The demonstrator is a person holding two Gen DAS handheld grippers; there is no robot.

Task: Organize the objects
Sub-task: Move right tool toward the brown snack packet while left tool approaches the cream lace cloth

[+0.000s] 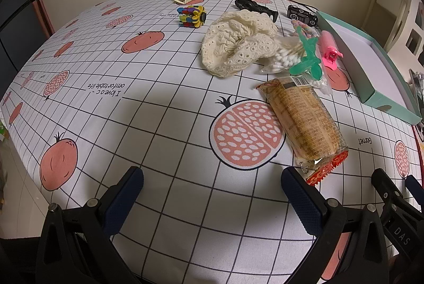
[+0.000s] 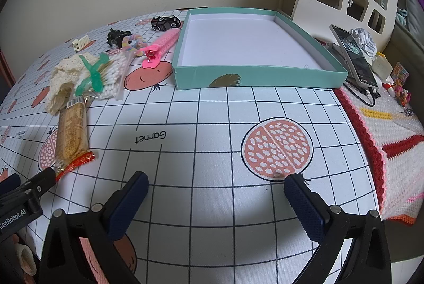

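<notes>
Both grippers hover low over the near edge of the desk point(image 2: 212, 109), which is covered by a grid cloth printed with pomegranates. The left gripper point(image 1: 212, 188) has its fingers spread wide and holds nothing; the right gripper point(image 2: 216, 191) is likewise wide and empty. A wrapped biscuit pack point(image 1: 302, 125) lies just ahead of the left gripper's right finger. Behind it sit a bag of cotton swabs point(image 1: 286, 58), a cream knitted hat point(image 1: 238, 43) and a pink hair clip point(image 1: 330, 50). A teal box point(image 2: 254, 76) stands open toward the far right corner.
</notes>
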